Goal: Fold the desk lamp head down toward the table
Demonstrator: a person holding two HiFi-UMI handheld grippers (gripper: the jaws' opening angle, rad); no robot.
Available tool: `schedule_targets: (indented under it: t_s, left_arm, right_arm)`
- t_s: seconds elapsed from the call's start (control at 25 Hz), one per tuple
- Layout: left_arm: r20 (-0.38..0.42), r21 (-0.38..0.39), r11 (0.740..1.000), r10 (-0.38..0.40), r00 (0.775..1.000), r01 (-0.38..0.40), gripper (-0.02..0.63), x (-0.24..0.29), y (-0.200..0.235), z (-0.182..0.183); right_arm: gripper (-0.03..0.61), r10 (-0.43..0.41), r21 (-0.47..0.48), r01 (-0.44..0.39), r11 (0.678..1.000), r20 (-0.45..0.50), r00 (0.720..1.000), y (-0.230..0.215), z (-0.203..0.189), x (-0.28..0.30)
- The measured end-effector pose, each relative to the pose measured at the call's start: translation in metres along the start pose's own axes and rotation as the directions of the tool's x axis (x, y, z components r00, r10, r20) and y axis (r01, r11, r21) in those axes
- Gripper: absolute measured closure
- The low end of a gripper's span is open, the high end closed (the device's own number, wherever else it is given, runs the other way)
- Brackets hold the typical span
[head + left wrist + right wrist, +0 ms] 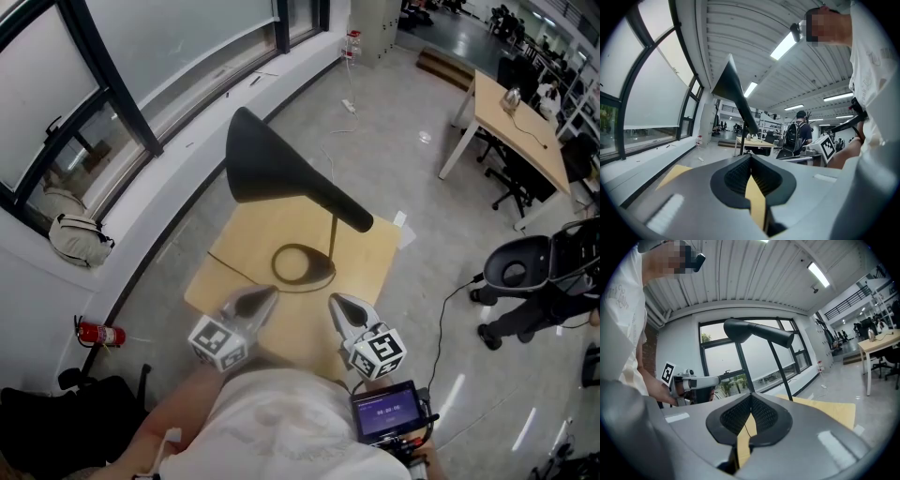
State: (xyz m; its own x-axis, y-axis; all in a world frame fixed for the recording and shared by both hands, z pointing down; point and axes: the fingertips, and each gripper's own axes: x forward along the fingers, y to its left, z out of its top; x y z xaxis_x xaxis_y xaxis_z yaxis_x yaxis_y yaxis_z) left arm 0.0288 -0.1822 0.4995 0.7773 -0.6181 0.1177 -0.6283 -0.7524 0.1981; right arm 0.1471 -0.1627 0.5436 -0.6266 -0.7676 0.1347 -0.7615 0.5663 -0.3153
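A black desk lamp stands on a small wooden table (220, 281). Its wide cone head (272, 164) is raised high on a thin stem (334, 234) above a ring base (302, 265). My left gripper (268, 294) hovers over the near edge of the table, shut and empty, short of the base. My right gripper (336, 301) is beside it, also shut with nothing held. From the left gripper view (751, 156) the lamp head (731, 86) rises ahead. The right gripper view (751, 394) has the lamp head (757, 331) above and the left gripper (691, 380) at its left.
A thin black cable (232, 266) runs across the table. A window wall is at the left, with a bag (80, 239) and a fire extinguisher (98, 333) below it. An office chair (520, 267) and a long desk (516, 122) stand at the right.
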Motion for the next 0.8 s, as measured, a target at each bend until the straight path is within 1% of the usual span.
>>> schedule_targets:
  t_s: [0.16, 0.4, 0.56, 0.68, 0.72, 0.8]
  left_arm:
    - [0.003, 0.007, 1.000, 0.016, 1.000, -0.016, 0.612, 0.014, -0.002, 0.004]
    - [0.012, 0.014, 1.000, 0.013, 1.000, -0.013, 0.612, 0.023, -0.003, 0.018]
    - [0.026, 0.005, 0.999, 0.035, 0.999, -0.035, 0.612, 0.029, -0.004, 0.037]
    - [0.039, 0.027, 0.999, 0.041, 0.998, -0.043, 0.612, 0.033, -0.008, 0.055]
    - [0.044, 0.038, 0.998, 0.043, 0.998, -0.045, 0.612, 0.035, -0.009, 0.062]
    - [0.049, 0.058, 0.997, 0.046, 0.998, -0.048, 0.612, 0.037, -0.010, 0.075]
  right_arm:
    - [0.566, 0.009, -0.034, -0.009, 0.999, -0.001, 1.000, -0.013, 0.010, -0.001]
    - [0.566, 0.007, -0.114, -0.007, 0.993, 0.004, 1.000, -0.029, 0.029, 0.004]
    - [0.566, 0.011, -0.201, -0.009, 0.979, 0.009, 1.000, -0.037, 0.046, 0.009]
    - [0.565, 0.013, -0.275, -0.007, 0.961, 0.019, 1.000, -0.041, 0.065, 0.012]
    - [0.558, 0.011, -0.287, -0.001, 0.958, 0.031, 0.999, -0.043, 0.072, 0.013]
    - [0.554, 0.013, -0.281, 0.006, 0.960, 0.067, 0.998, -0.044, 0.089, 0.015]
